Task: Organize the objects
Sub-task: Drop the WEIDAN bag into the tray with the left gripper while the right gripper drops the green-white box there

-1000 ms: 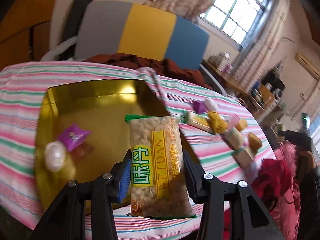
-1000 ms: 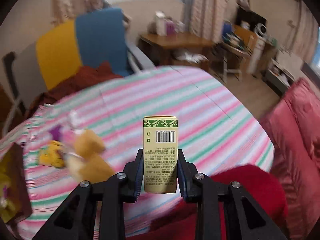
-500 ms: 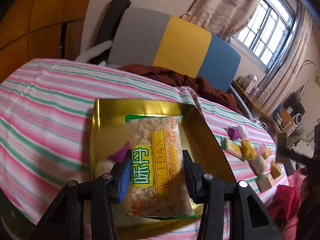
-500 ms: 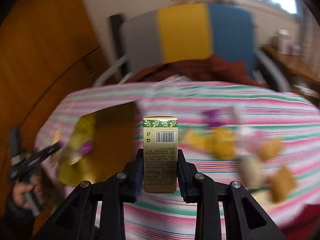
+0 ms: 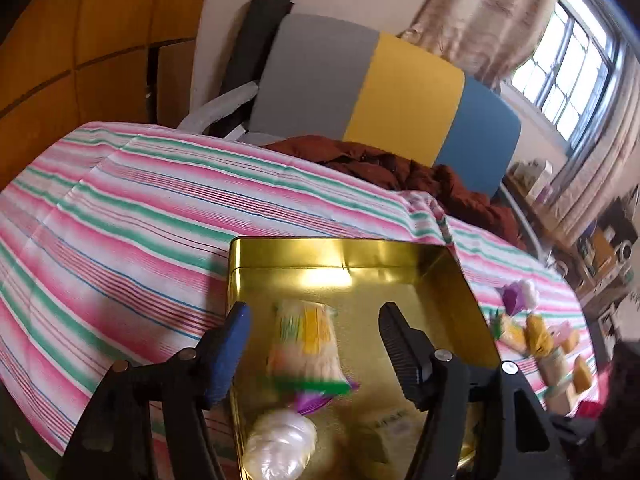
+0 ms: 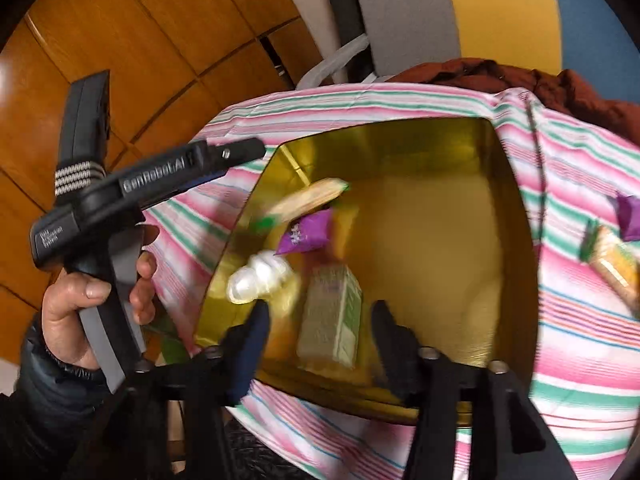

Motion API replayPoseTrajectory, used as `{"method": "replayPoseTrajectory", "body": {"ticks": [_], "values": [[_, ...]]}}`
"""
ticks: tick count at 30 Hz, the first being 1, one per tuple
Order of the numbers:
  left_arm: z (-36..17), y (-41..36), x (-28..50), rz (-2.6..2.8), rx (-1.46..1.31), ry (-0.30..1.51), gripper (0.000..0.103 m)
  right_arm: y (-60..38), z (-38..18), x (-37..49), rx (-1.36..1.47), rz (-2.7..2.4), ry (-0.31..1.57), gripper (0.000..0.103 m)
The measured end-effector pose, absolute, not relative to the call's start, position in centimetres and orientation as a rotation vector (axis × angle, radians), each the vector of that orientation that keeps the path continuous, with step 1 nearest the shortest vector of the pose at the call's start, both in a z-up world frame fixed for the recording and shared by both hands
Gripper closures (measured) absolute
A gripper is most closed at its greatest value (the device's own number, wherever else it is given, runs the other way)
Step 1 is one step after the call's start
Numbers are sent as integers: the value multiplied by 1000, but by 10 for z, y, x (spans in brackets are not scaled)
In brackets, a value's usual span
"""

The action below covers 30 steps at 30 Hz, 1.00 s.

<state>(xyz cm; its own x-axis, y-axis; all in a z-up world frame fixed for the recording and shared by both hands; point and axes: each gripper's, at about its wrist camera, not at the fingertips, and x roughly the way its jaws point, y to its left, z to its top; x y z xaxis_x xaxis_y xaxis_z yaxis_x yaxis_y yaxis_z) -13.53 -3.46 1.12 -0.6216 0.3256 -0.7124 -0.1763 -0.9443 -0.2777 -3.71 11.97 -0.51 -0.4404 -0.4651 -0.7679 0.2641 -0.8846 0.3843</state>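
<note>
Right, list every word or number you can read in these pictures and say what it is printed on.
"GenRobot.AI": on the black left gripper, along its arm.
Small white label on its handle: too small.
Yellow-green snack packet: blurred.
Pale green carton: blurred.
Purple candy wrapper: unreadable.

Both claws sprung wide: left claw (image 5: 314, 330) dropped snack packet (image 5: 306, 346), right claw (image 6: 320, 320) dropped green box (image 6: 332, 320) into gold tin (image 6: 440, 248).
</note>
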Motion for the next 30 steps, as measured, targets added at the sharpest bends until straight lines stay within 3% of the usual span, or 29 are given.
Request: {"method": "replayPoseTrajectory", "body": {"ticks": [3,6,11,23,30], "values": [[16,-39,-119,2623,-1160,-265,35,111,-10,-35,1340,-2349,-246,40],[18,-40,-105,2653,-1144,-261,35,111,-7,-28,1324,-2392,-211,25],[16,-35,-78,2717,-1136,-202,35,113,12,-9,1249,-2484,-152,14],[16,-26,-41,2755,-1146,-145,35,113,25,10,1145,-2685,-59,0],[14,-22,-28,2768,-1138,-117,35,130,26,11,1147,-2781,-75,0]]}}
